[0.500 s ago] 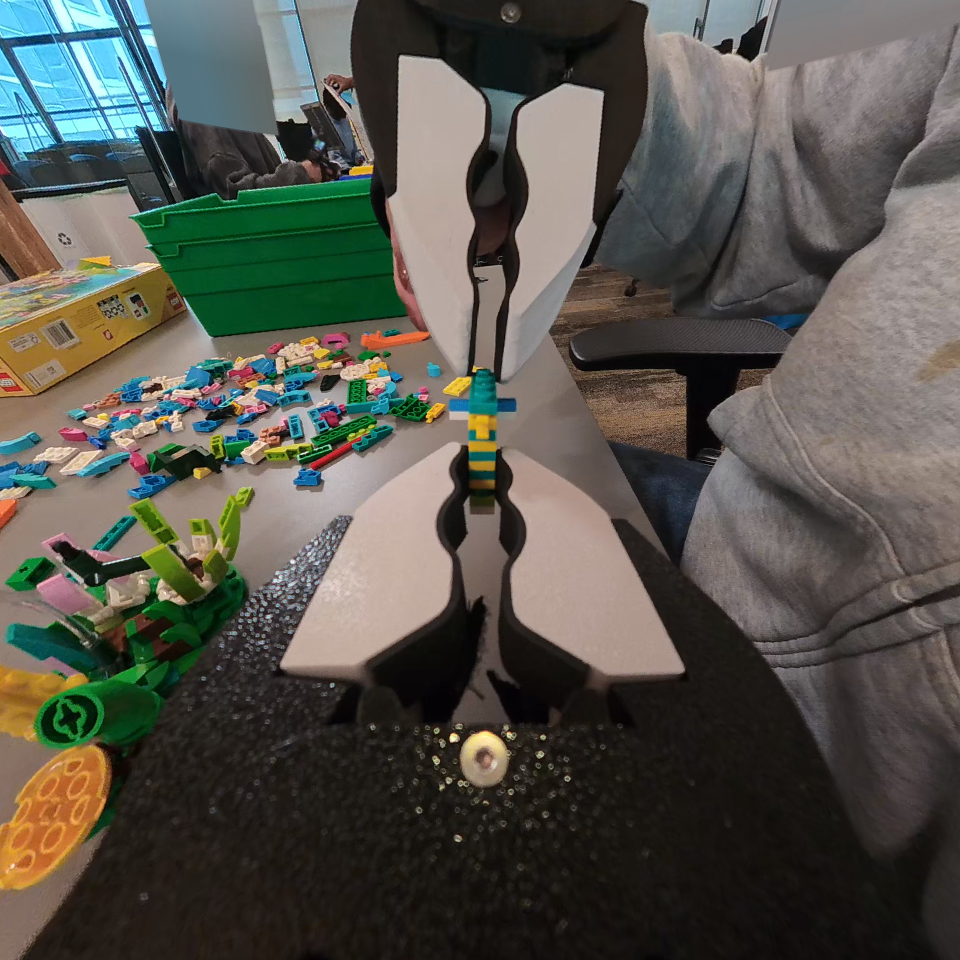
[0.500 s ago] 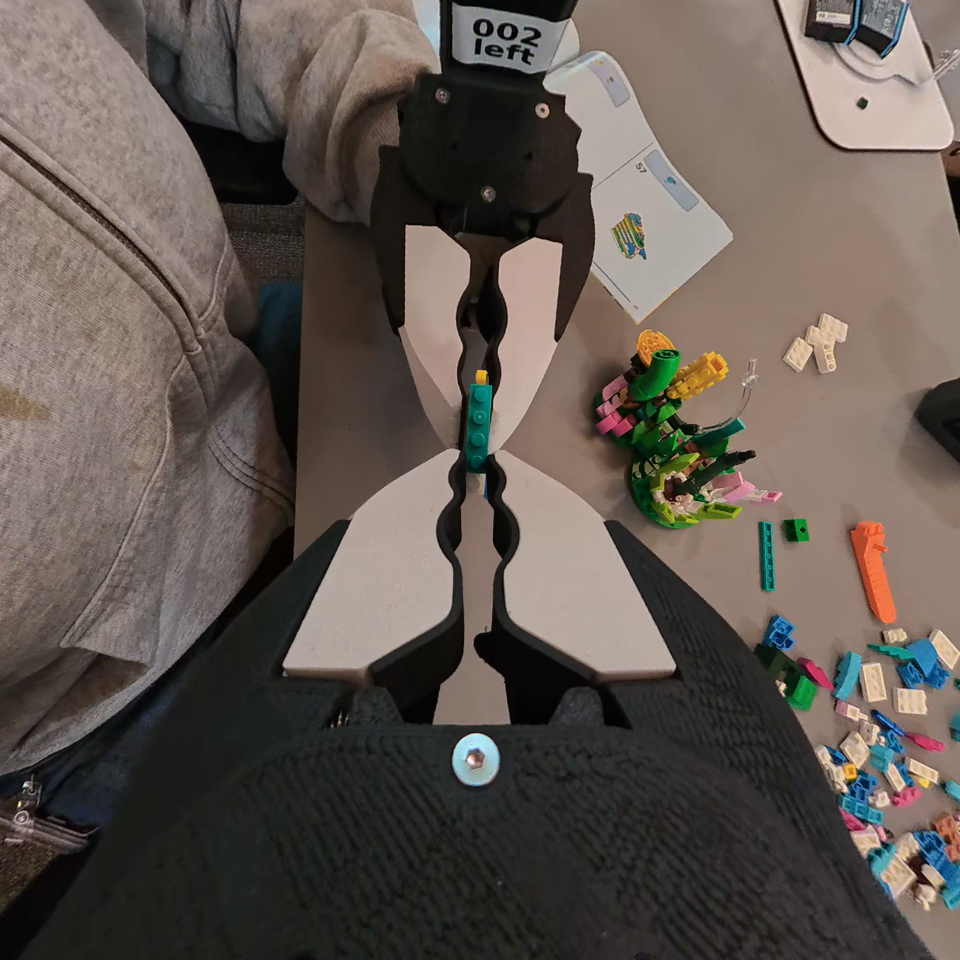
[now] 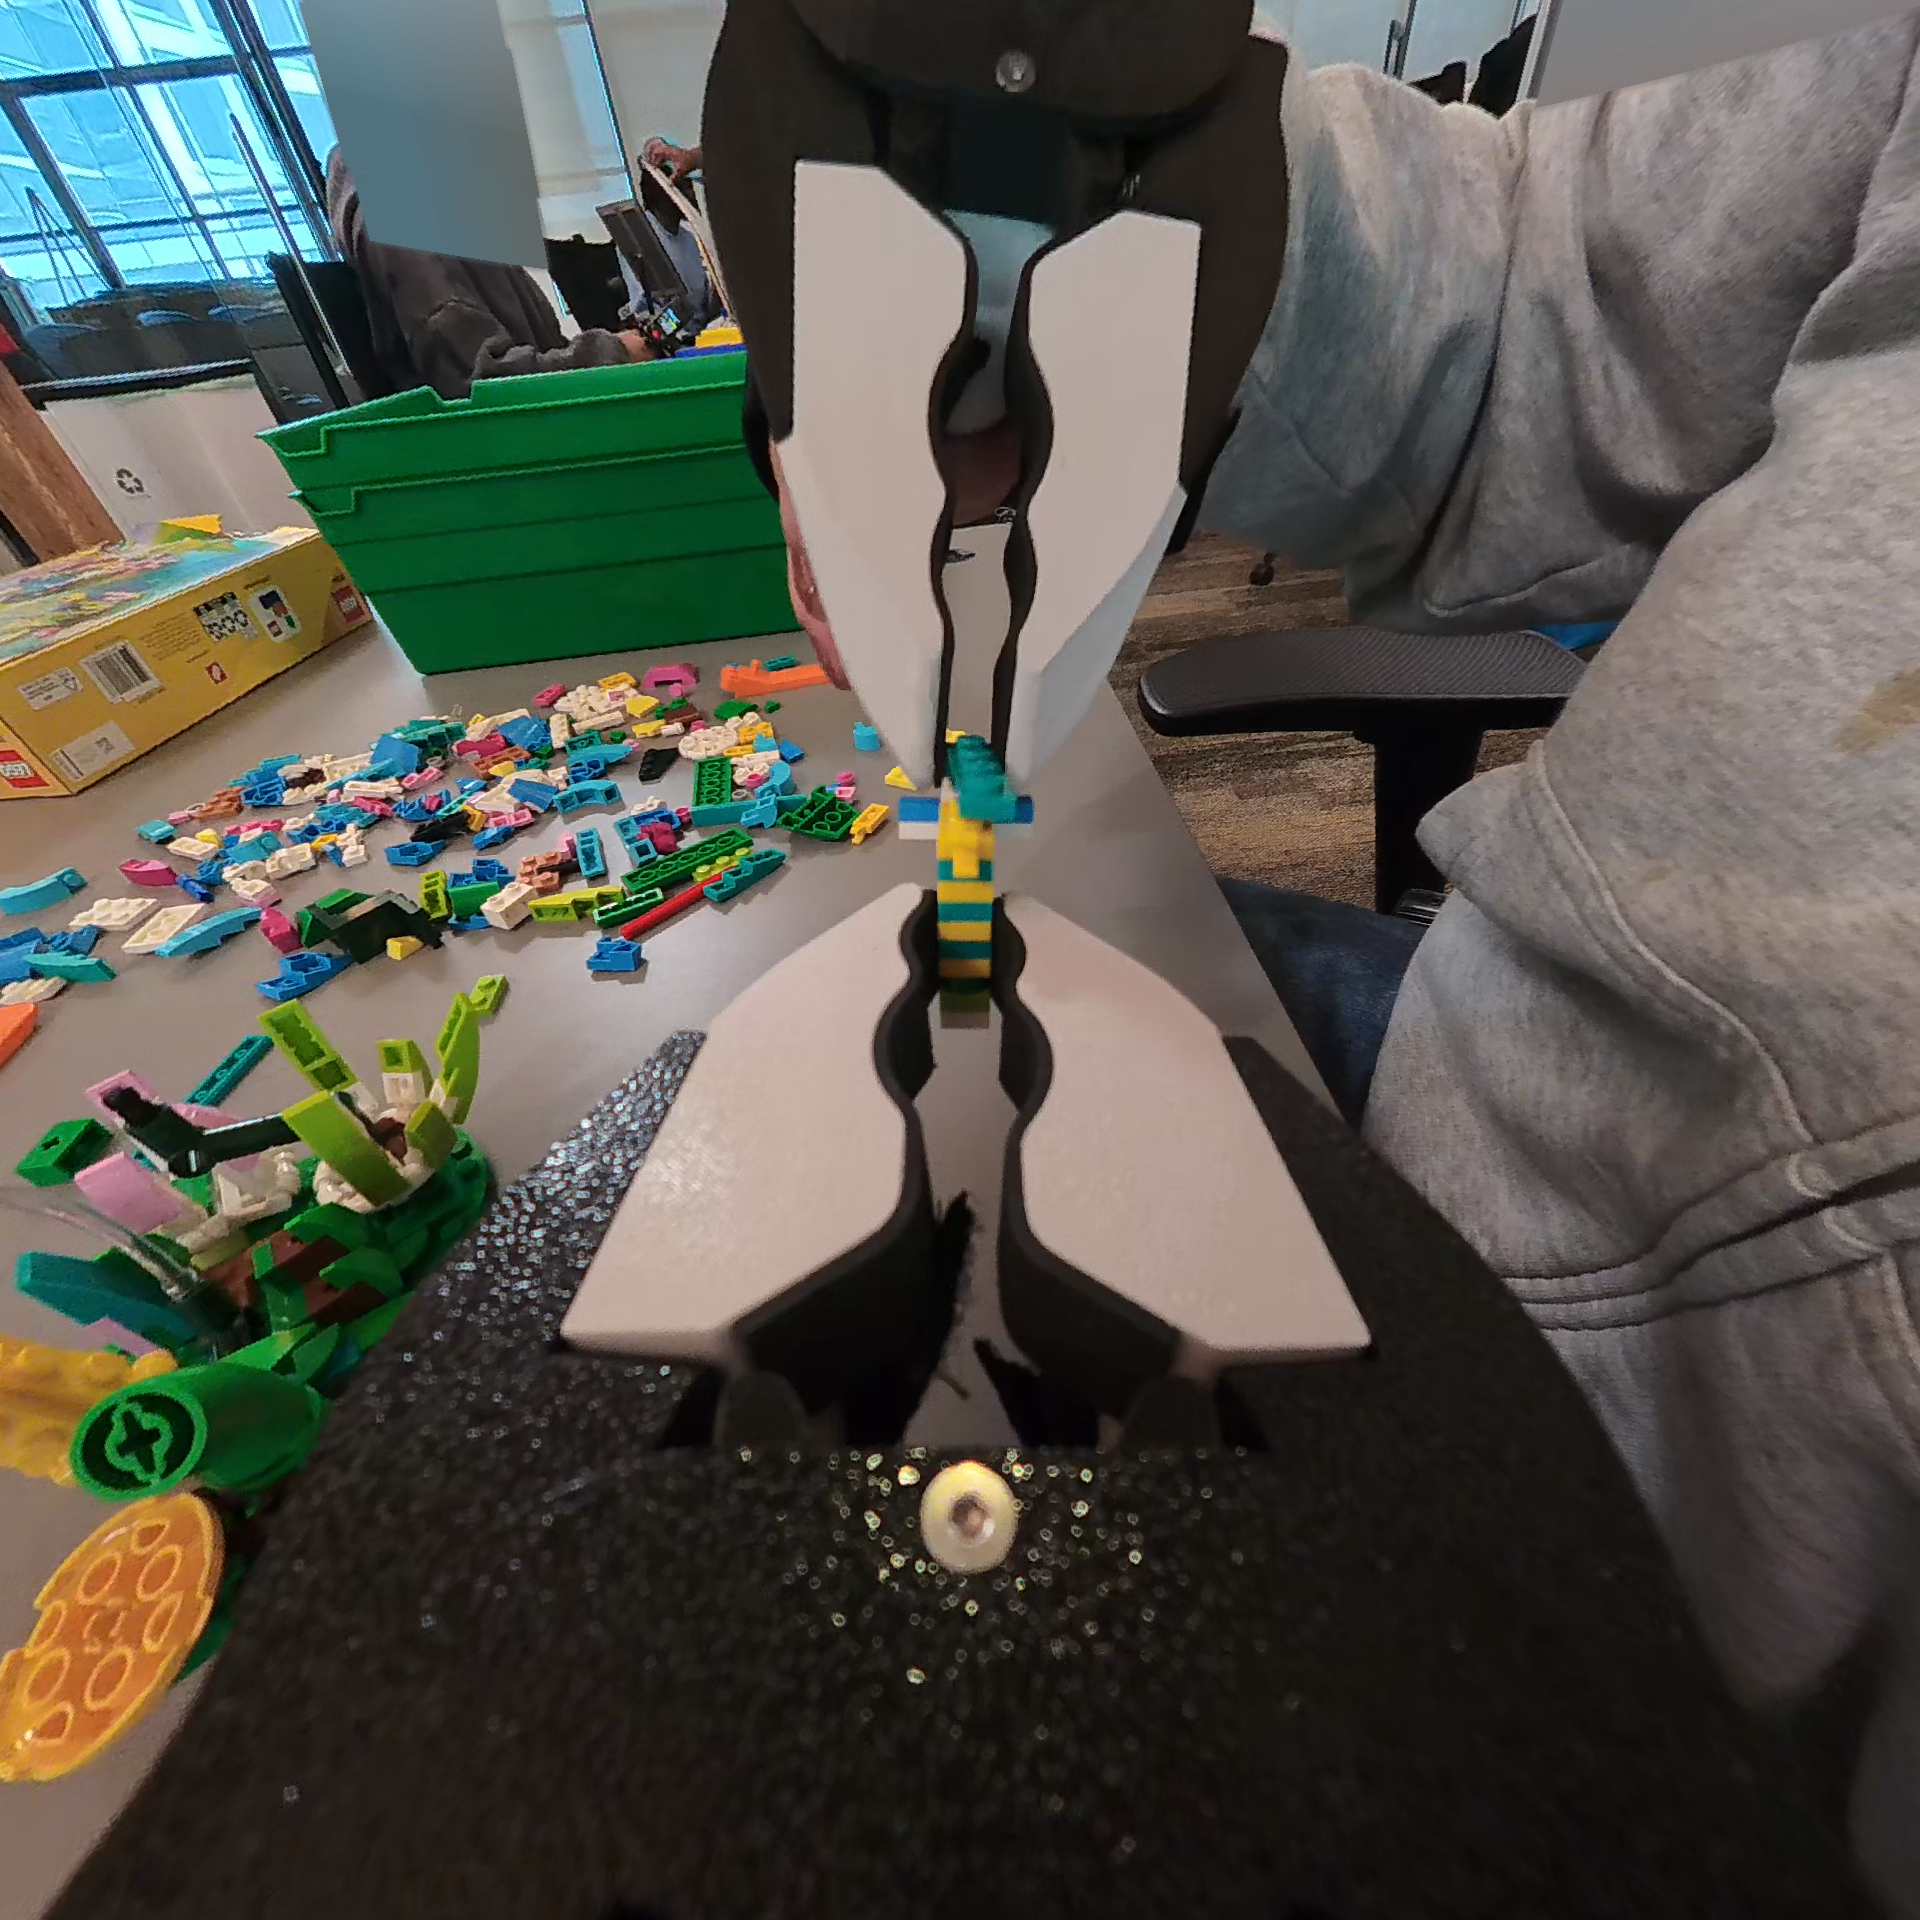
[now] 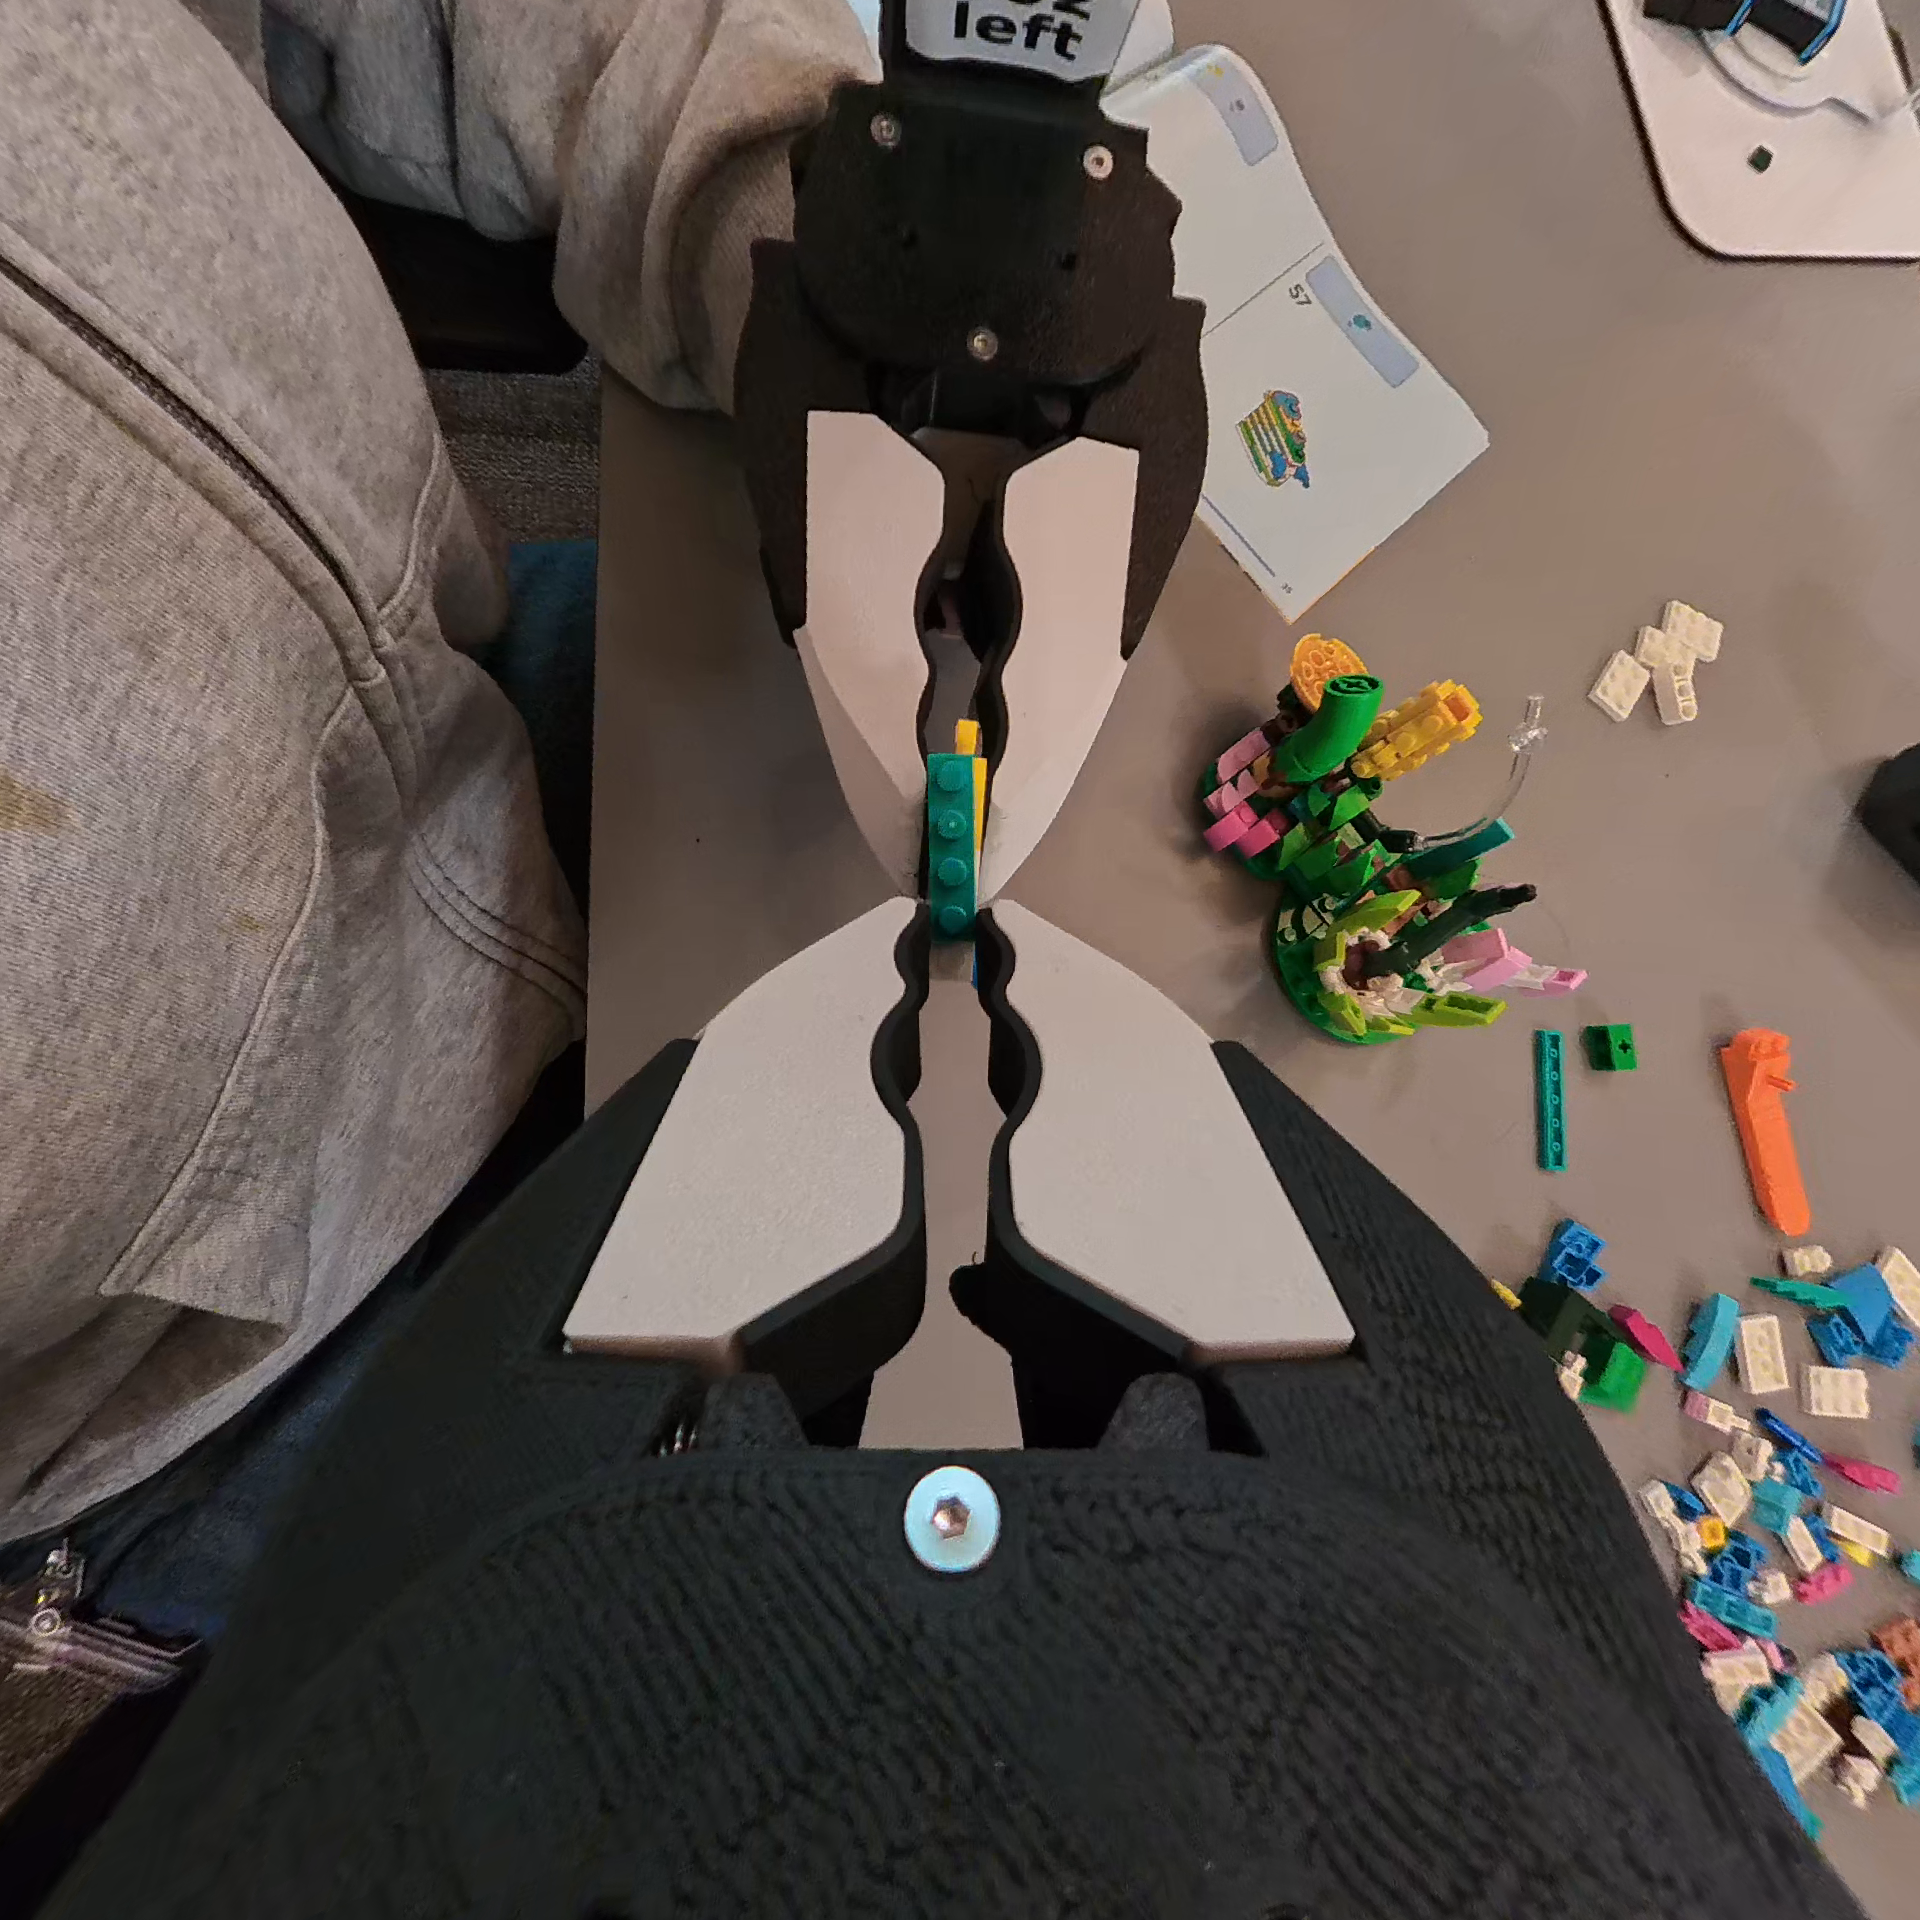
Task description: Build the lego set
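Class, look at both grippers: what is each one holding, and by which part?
The left gripper clamps the striped yellow-and-teal brick stack by its lower end. The right gripper pinches the teal plate on top by its near end.

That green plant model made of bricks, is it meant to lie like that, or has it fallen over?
The plant model lies on its side on the grey table, its round green base standing on edge, its yellow parts and clear curved piece pointing sideways. So it looks tipped over. I cannot tell whether it fell or was laid down.
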{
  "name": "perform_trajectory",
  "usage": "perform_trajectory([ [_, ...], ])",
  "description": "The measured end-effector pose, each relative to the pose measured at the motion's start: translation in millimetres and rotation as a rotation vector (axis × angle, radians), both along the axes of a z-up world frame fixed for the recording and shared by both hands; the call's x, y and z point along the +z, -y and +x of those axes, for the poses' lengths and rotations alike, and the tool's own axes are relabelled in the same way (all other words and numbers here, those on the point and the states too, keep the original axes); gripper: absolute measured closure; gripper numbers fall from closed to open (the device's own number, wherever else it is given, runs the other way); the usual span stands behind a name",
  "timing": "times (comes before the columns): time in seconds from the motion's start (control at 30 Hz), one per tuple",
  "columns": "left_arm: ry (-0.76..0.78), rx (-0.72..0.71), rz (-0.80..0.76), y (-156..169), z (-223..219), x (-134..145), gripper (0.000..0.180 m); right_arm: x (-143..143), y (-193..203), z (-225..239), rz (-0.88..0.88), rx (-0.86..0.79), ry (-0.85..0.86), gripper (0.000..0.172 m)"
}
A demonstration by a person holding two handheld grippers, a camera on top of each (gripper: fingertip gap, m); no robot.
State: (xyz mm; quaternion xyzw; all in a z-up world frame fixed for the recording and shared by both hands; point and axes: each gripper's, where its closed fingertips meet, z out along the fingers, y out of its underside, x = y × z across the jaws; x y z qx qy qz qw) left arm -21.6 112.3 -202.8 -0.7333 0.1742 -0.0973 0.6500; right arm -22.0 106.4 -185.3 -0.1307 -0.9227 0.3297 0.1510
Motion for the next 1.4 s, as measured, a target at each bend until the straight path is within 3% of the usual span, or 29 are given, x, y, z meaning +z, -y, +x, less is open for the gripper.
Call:
perform_trajectory([
  [1.4,-0.005,-0.003,-0.006,0.2,0.5,-0.5,0.172,2.4,7.2,-3.2,-0.041,-0.004,0.013,0.162],
])
